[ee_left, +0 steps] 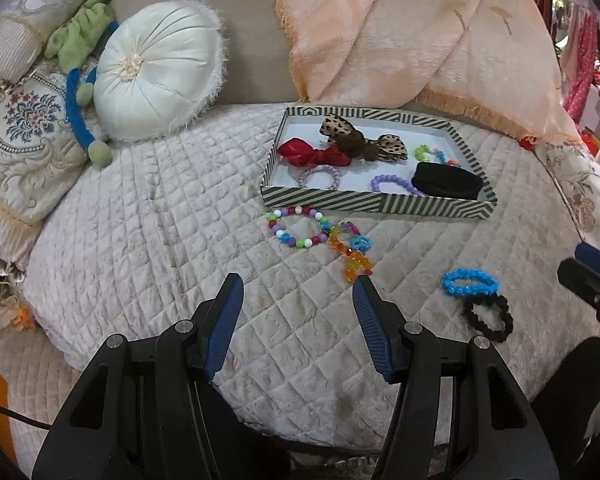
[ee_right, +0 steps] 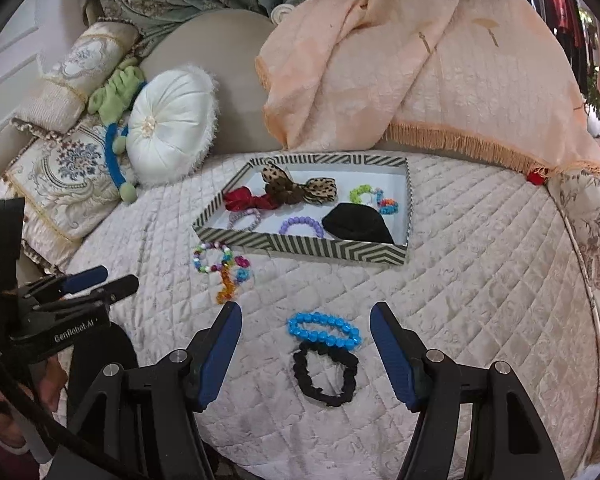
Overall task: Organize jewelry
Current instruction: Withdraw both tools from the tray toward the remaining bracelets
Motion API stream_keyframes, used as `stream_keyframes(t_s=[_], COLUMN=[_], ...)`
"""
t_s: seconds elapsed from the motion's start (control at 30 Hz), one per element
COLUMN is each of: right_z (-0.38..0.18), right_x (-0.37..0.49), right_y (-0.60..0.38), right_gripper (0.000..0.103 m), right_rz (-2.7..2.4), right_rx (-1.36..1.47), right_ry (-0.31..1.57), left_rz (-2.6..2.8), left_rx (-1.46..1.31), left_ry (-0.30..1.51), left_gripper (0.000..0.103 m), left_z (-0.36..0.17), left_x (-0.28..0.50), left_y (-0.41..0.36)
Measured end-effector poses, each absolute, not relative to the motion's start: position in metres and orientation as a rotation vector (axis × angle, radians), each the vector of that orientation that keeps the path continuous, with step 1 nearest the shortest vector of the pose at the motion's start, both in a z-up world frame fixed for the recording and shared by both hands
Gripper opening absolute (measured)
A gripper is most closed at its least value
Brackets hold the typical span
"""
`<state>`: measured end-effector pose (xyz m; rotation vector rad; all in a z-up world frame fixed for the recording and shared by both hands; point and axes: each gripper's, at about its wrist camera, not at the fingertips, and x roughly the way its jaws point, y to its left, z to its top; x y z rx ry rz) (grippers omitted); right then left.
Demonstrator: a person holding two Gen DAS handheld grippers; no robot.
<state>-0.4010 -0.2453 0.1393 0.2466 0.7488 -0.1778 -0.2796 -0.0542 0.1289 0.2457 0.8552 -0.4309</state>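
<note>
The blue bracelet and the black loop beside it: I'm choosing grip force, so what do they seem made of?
Blue bracelet: apparently glossy plastic beads, with bright highlights. Black loop: looks like a matte fabric scrunchie, ruffled, no shine.

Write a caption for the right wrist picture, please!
Open right gripper hovering over blue bracelet and black scrunchie.

Soft even daylight; sharp, fisheye-curved edges
</note>
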Motion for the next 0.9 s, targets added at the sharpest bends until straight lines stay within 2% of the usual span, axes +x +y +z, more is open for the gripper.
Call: stream_keyframes(t_s=[0.9], right_z=[0.101], right_x=[-0.398], right_y=[-0.278], right_gripper=[0.065], right_rz=[-0.197], right_rx=[0.256], right_ry=[0.878], left_rz=[-0.384], left_rx=[0.312], left_ry=[0.918], left_gripper=[0.057], left_z=[0.094], left_x=[-0.255], left_y=[-0.067])
